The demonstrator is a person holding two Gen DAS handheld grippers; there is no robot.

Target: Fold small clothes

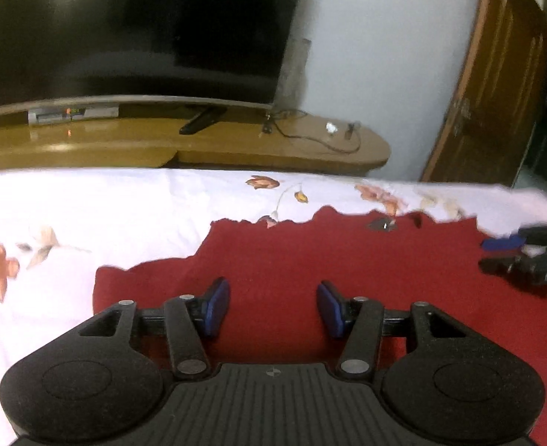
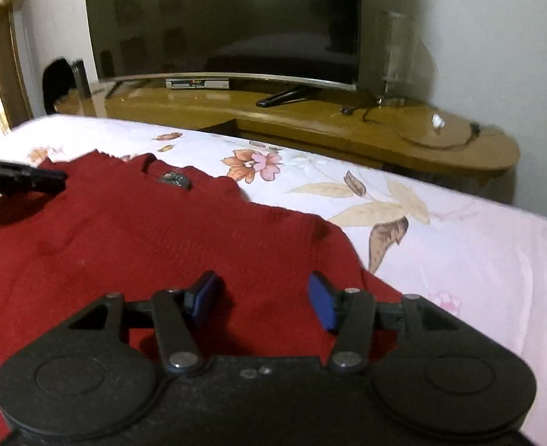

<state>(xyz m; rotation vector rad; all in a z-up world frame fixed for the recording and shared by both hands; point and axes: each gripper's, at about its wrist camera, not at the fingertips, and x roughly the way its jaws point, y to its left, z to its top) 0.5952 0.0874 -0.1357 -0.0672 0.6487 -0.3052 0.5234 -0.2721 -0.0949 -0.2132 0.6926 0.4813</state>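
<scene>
I saw the red sweater lying flat on the floral bed, dark badge near its collar. My left tongs and right tongs hung over it, gaping and empty.

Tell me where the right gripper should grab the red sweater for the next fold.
Probably the near right edge of the red sweater, where it ends against the floral bedsheet. Come in from the right, low, over the sheet: the knit lies flat, so only an edge lets the open right gripper slide a finger under.
</scene>
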